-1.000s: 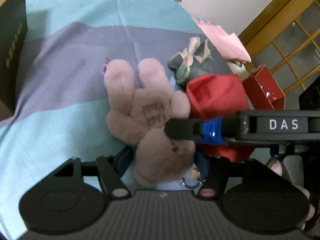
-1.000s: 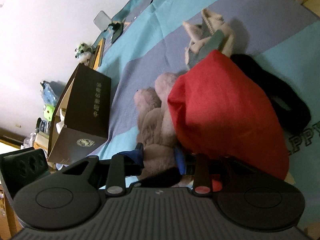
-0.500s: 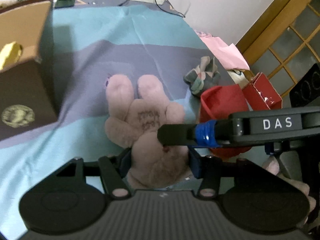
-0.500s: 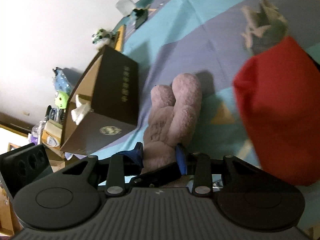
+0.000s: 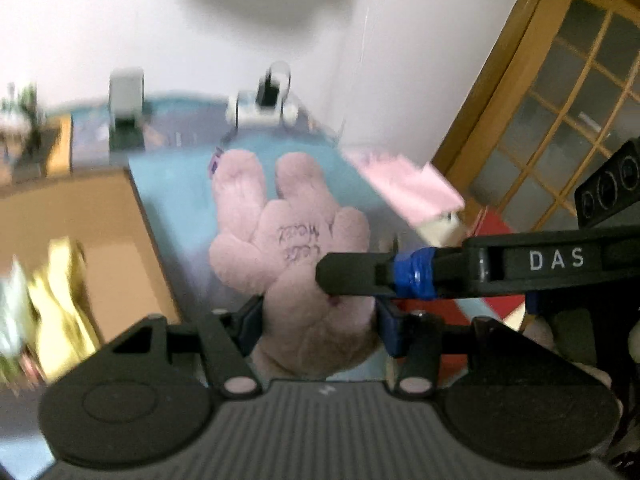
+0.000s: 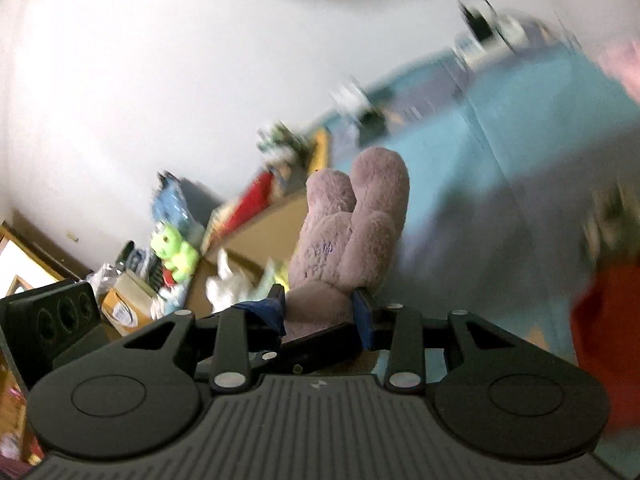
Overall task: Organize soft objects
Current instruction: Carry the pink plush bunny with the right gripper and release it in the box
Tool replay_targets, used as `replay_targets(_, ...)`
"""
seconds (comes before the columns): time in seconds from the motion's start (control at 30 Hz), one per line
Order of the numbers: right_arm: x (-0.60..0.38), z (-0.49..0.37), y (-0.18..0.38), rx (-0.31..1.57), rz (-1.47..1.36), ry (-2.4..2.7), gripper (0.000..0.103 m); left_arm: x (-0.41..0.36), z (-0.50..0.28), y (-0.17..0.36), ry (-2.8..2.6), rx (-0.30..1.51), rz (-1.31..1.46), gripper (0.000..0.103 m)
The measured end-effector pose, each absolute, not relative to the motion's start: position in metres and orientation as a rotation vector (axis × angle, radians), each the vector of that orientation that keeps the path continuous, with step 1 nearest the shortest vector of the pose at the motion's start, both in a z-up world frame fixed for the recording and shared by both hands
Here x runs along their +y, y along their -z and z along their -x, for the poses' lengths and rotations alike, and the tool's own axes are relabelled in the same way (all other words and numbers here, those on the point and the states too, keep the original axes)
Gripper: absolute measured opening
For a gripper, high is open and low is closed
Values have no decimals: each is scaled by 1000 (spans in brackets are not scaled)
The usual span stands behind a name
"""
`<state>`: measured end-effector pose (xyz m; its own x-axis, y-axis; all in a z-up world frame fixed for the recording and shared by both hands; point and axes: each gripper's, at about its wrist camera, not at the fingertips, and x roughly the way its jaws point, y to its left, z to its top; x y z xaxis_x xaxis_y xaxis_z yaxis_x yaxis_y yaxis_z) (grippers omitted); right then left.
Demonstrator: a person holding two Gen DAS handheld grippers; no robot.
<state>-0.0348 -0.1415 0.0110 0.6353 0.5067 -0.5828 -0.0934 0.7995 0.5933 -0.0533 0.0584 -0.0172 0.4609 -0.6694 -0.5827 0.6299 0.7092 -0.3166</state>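
A mauve plush rabbit with dark stitched lettering hangs in the air, gripped at its head end by both grippers. My left gripper is shut on it. My right gripper is shut on it too, and one right finger crosses the toy in the left wrist view. The rabbit points its two long ears away from me, above the blue and purple striped bedspread. A red soft item lies low right.
An open cardboard box with yellow and white things inside stands at left; it also shows in the right wrist view. A pink cloth and a wooden glazed door are at right. Clutter with a green toy lies by the wall.
Both grippers have lifted the rabbit off the bedspread and swung up and left toward the box. The view now shows wall and the box's open top; the red item has dropped away.
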Motion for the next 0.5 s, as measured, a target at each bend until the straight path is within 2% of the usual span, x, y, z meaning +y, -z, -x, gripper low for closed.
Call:
replay_targets(0.3, -80, -22, -49, 592, -475, -500, 22, 124, 8, -38, 712, 527, 45, 53)
replay_targets(0.5, -44, -62, -26, 652, -490, -537, 22, 165, -30, -20, 647, 582, 63, 53)
